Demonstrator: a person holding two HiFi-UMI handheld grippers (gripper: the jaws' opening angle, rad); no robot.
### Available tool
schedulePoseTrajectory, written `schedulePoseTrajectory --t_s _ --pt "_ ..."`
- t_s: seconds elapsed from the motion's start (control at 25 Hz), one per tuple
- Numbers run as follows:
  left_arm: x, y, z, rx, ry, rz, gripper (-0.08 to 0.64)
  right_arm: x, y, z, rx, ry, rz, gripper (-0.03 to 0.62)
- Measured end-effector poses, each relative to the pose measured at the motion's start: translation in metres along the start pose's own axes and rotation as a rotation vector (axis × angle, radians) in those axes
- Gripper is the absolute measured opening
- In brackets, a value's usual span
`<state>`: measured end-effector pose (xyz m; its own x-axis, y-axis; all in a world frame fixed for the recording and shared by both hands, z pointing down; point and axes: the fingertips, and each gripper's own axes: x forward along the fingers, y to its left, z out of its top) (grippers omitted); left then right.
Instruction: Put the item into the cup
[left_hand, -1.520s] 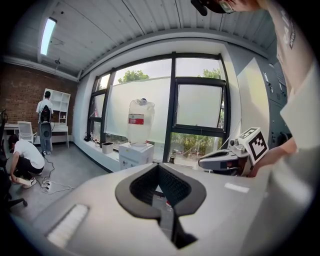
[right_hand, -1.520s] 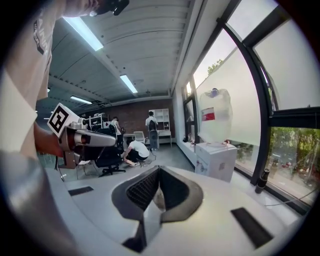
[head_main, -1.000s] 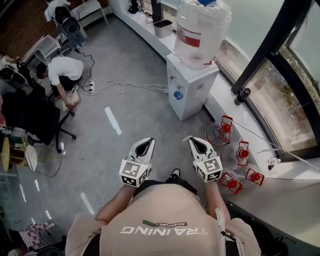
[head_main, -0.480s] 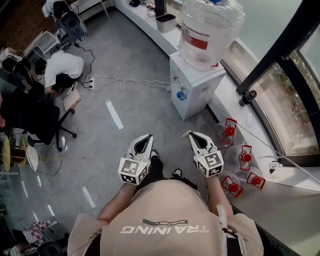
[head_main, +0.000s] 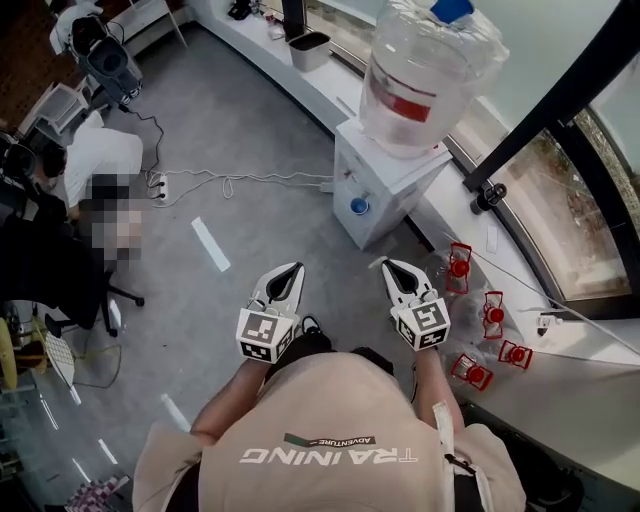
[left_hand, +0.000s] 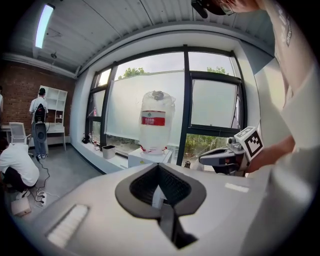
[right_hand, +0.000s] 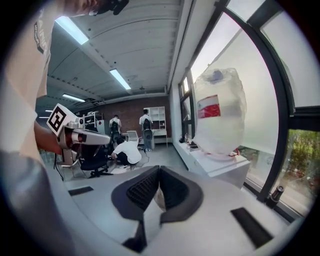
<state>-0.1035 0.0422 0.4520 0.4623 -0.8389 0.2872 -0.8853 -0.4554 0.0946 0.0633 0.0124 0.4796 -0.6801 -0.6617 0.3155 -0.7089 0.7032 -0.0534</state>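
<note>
No cup and no loose item show in any view. In the head view my left gripper (head_main: 291, 269) and right gripper (head_main: 389, 265) are held side by side in front of the person's chest, above grey floor. Both point toward a white water dispenser (head_main: 383, 190). In the left gripper view the left gripper (left_hand: 159, 165) has its jaws shut tip to tip with nothing between them. The right gripper (right_hand: 159, 168) looks the same in its own view. Each gripper also shows in the other's view: the right gripper (left_hand: 220, 157) and the left gripper (right_hand: 82, 136).
A large clear water bottle (head_main: 425, 70) tops the dispenser, next to a curved window ledge (head_main: 300, 75) holding a small bin (head_main: 308, 48). Several red-capped empty bottles (head_main: 488, 312) lie on the floor at right. A crouching person (head_main: 90, 160), an office chair (head_main: 50, 270) and cables (head_main: 240, 180) are at left.
The person has stepped forward, so the dispenser and the bottles on the floor sit slightly nearer. Both grippers keep the same shut pose in front of the chest.
</note>
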Motion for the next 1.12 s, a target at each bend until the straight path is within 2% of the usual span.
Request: schedulePoseTrajectory --t_s 0.16,0.4,0.68,0.92,1.12 --pt "0.012 0.025 0.003 0.004 0.002 -0.057 0.008 0.023 -0.001 0.009 -0.002 0.003 -0.054 0.014" --pt "0.034 0.044 -0.001 -0.013 0.021 -0.115 0.008 0.05 0.001 0.011 -0.048 0.044 -0.076 0.014" --pt "0.07 0.052 0.001 -0.018 0.044 -0.135 0.008 0.072 -0.019 0.002 -0.012 0.062 -0.071 0.014" --pt "0.11 0.067 0.009 0.01 0.077 -0.113 0.008 0.103 -0.049 -0.007 0.006 0.071 -0.03 0.014" --pt "0.155 0.065 0.018 0.063 0.091 -0.131 0.008 0.132 -0.084 -0.005 -0.016 0.079 0.009 0.014"
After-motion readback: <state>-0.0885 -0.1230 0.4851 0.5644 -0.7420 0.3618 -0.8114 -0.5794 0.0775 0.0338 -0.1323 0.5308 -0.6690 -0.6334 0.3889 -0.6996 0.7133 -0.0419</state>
